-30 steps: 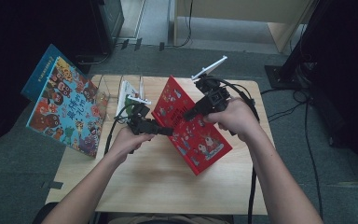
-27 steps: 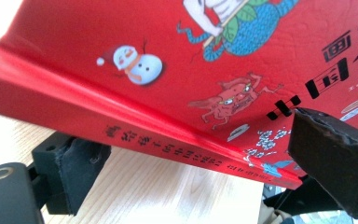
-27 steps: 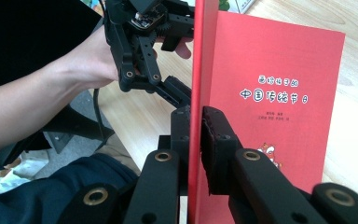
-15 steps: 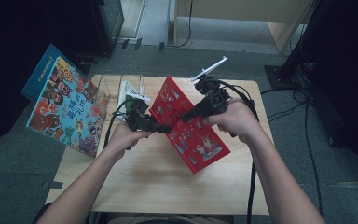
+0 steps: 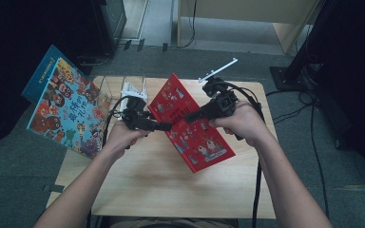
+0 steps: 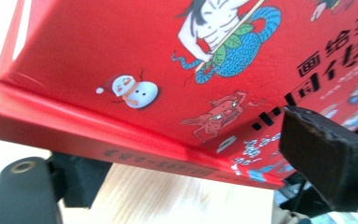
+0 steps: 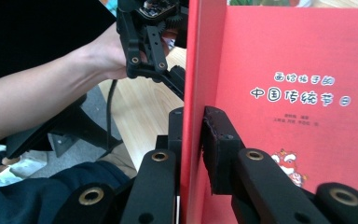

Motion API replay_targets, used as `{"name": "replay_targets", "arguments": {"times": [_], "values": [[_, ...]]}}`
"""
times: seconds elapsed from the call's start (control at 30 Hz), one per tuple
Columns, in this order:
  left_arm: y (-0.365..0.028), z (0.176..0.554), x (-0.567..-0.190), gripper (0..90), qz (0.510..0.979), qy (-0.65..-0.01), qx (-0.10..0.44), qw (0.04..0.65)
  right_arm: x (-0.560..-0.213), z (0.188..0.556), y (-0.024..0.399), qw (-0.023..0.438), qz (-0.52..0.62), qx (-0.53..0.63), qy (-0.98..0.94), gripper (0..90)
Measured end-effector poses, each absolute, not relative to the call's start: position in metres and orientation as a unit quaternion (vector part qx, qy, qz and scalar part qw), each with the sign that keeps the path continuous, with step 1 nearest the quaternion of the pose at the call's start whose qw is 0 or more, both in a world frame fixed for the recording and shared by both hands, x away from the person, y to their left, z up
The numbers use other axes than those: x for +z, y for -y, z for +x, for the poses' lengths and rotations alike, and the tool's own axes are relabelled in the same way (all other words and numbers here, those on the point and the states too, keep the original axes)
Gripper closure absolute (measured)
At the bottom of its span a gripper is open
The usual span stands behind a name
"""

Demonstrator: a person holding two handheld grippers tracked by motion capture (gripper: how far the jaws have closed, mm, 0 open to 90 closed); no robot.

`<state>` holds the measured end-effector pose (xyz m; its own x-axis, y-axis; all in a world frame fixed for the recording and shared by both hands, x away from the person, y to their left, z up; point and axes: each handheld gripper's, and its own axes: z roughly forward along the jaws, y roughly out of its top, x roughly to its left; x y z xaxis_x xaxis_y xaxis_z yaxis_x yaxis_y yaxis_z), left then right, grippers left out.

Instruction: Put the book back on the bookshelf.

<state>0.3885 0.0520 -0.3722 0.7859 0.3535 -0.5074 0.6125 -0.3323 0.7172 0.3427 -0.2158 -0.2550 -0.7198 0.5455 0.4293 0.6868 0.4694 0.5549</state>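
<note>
A red picture book (image 5: 195,128) hangs tilted over the wooden table (image 5: 171,190), its front cover swung open. My right gripper (image 5: 189,118) comes in from the upper right. In the right gripper view it (image 7: 193,126) is shut on the edge-on cover, with the red title page (image 7: 284,70) beside it. My left gripper (image 5: 167,126) meets the book's left edge. In the left gripper view its jaws stand wide apart (image 6: 189,149), one under the spine and one in front of the illustrated cover (image 6: 168,60). They do not pinch it.
A blue picture book (image 5: 64,111) leans past the table's left edge. A clear rack (image 5: 123,88) with a white object stands at the back left. Cables trail off the table's right side. Dark furniture lines the back, and bare wood lies in front of the book.
My left gripper has risen slightly against the book's spine edge, and the book sits a little higher and more tilted. The right hand has kept its place and its hold.
</note>
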Motion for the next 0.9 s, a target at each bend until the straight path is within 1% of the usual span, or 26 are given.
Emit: {"name": "replay_targets", "arguments": {"times": [0.13, 0.27, 0.6, 0.73, 0.9], "values": [[-0.057, 0.389, -0.369, 19.2, 0.796, -0.300, -0.135, 0.507, -0.257, 0.342, 0.219, 0.094, -0.358, -0.379, 0.848, 83.7], [-0.064, 0.390, -0.367, 26.0, 0.788, -0.299, -0.132, 0.521, -0.261, 0.343, 0.221, 0.093, -0.361, -0.379, 0.847, 86.4], [-0.070, 0.389, -0.364, 33.8, 0.787, -0.294, -0.121, 0.529, -0.267, 0.347, 0.227, 0.095, -0.365, -0.384, 0.843, 88.5], [-0.071, 0.390, -0.362, 35.6, 0.787, -0.295, -0.119, 0.528, -0.268, 0.348, 0.228, 0.097, -0.362, -0.386, 0.843, 88.6], [-0.076, 0.390, -0.361, 41.9, 0.783, -0.291, -0.122, 0.536, -0.270, 0.349, 0.230, 0.096, -0.357, -0.390, 0.843, 88.7]]}}
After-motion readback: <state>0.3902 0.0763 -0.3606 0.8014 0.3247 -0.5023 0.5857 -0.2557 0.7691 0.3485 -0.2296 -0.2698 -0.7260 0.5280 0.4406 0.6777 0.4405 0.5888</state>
